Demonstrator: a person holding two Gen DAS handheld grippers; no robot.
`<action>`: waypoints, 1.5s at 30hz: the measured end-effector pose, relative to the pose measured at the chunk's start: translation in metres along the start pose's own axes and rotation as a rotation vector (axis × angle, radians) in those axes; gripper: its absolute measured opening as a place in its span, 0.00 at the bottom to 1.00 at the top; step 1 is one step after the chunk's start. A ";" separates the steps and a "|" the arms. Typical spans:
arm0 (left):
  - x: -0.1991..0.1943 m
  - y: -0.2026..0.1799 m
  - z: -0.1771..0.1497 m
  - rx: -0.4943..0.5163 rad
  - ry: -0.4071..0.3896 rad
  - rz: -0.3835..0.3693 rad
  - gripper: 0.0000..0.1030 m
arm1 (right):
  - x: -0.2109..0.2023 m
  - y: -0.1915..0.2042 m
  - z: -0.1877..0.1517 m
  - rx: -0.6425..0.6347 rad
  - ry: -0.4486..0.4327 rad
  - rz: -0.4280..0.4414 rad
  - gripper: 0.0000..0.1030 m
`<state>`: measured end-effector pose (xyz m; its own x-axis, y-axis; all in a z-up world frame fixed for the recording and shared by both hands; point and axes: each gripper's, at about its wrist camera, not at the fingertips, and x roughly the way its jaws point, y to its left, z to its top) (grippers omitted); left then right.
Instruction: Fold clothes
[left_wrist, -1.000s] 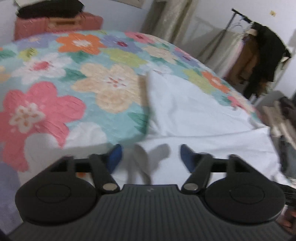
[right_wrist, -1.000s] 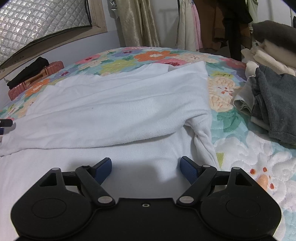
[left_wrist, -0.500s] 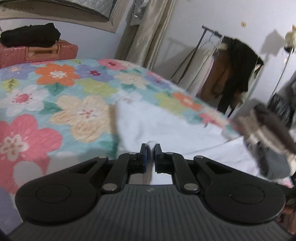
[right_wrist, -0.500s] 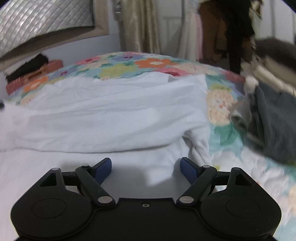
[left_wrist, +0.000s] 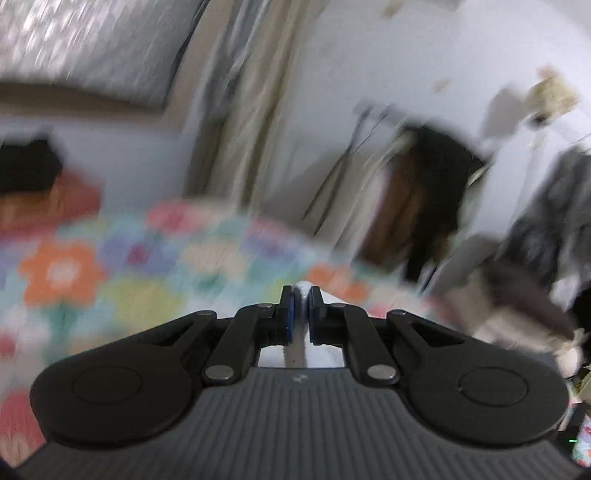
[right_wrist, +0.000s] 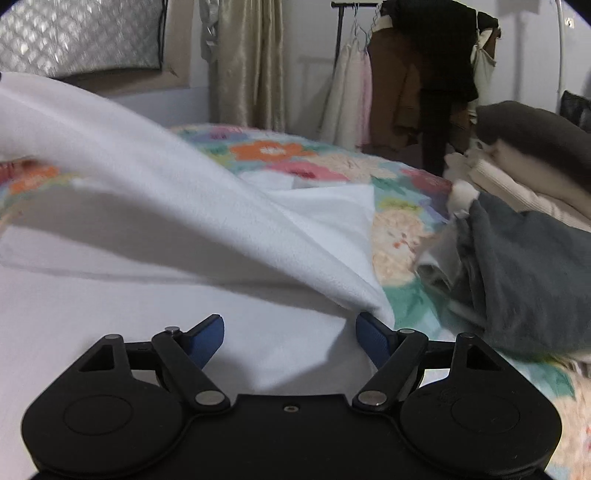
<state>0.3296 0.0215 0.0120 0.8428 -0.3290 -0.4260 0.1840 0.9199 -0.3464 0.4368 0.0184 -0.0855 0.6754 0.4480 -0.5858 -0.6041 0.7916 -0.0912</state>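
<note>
A white garment (right_wrist: 177, 192) lies on the floral bedspread (right_wrist: 399, 236). One sleeve of it rises in a sloping band toward the upper left of the right wrist view. My left gripper (left_wrist: 301, 295) is shut on a white fold of that garment (left_wrist: 301, 286), held above the bed; this view is blurred. Low over the garment's near part, my right gripper (right_wrist: 290, 332) stands open with flat cloth under it and nothing pinched. The sleeve's lower end (right_wrist: 369, 299) drapes just in front of its right finger.
A pile of grey and beige clothes (right_wrist: 517, 236) sits on the bed at the right. Behind the bed stand a clothes rack with hanging coats (right_wrist: 424, 70), beige curtains (right_wrist: 247, 66) and a red suitcase (left_wrist: 48, 203) at the far left.
My left gripper went from open to shut on the white cloth, then rose and carried it up. In the right wrist view the sleeve lifted off the bed. My right gripper stayed open.
</note>
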 end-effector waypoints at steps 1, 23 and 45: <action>0.025 0.012 -0.009 -0.032 0.089 0.060 0.07 | 0.000 0.001 -0.001 -0.002 0.002 -0.007 0.79; 0.096 0.049 -0.038 -0.087 0.352 0.155 0.09 | 0.092 -0.060 0.125 0.061 0.140 0.040 0.69; 0.074 0.004 -0.026 -0.064 0.269 0.127 0.61 | 0.082 -0.118 0.106 0.348 0.060 0.245 0.54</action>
<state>0.3794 -0.0047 -0.0430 0.6910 -0.2647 -0.6726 0.0460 0.9448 -0.3245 0.6080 0.0061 -0.0368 0.4973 0.6236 -0.6031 -0.5581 0.7622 0.3279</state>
